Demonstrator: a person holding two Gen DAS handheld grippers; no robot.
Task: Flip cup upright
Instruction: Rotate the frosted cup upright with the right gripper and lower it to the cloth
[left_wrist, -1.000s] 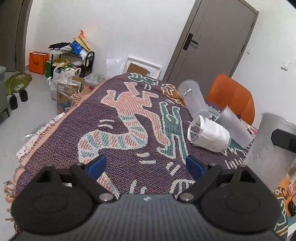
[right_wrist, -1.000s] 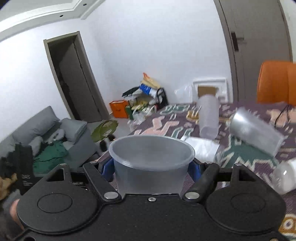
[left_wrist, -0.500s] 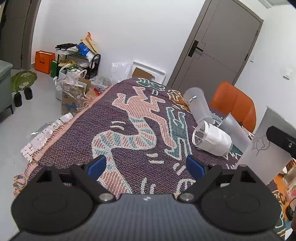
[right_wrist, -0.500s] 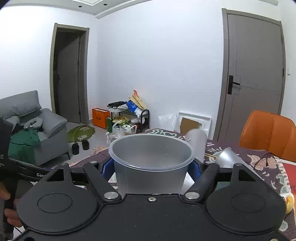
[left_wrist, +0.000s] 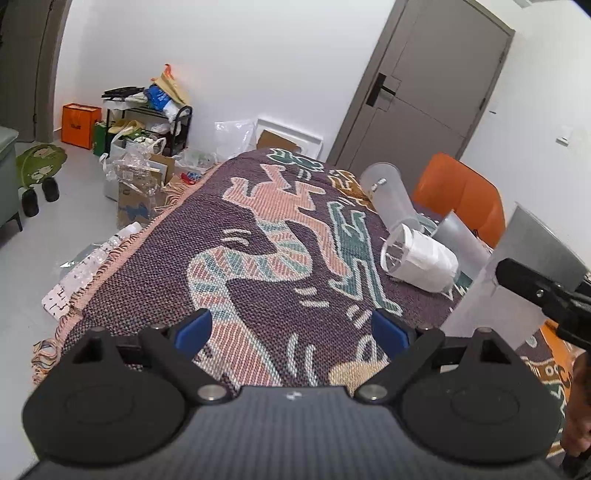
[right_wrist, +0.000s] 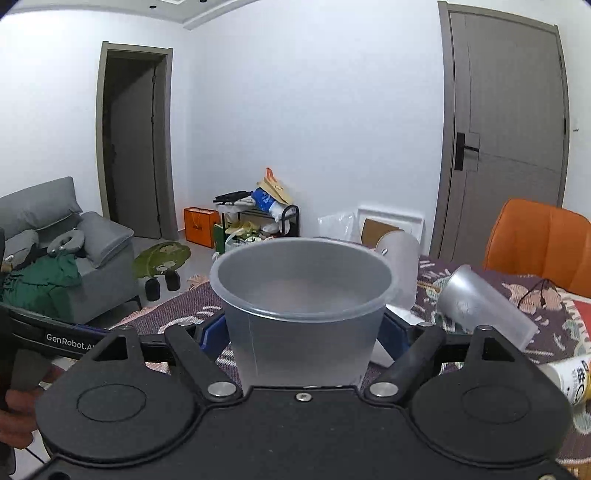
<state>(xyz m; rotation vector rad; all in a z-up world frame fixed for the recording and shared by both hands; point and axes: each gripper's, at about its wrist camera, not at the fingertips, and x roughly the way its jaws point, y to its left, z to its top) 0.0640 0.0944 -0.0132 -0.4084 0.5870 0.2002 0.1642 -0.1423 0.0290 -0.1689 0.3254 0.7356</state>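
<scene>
My right gripper (right_wrist: 301, 332) is shut on a frosted plastic cup (right_wrist: 301, 314), held mouth-up above the patterned tablecloth (right_wrist: 173, 314). In the left wrist view the same cup (left_wrist: 517, 280) appears at the right edge, held by the right gripper's black finger (left_wrist: 535, 286) close above the cloth (left_wrist: 258, 258). My left gripper (left_wrist: 291, 328) is open and empty above the near part of the cloth. Other frosted cups lie on their sides further along: one (left_wrist: 389, 199) by the far edge, one (left_wrist: 461, 240) near the chair, and a white-wrapped one (left_wrist: 421, 258).
An orange chair (left_wrist: 461, 195) stands at the table's far right. A grey door (left_wrist: 417, 103) is behind it. Bags, boxes and a rack (left_wrist: 147, 122) crowd the floor at left. A white bottle (right_wrist: 570, 376) lies on the cloth at right. A grey sofa (right_wrist: 55, 251) stands at left.
The right gripper has turned the cup level and mouth-up, then lowered it toward the cloth. The left gripper has drifted slightly and stayed open.
</scene>
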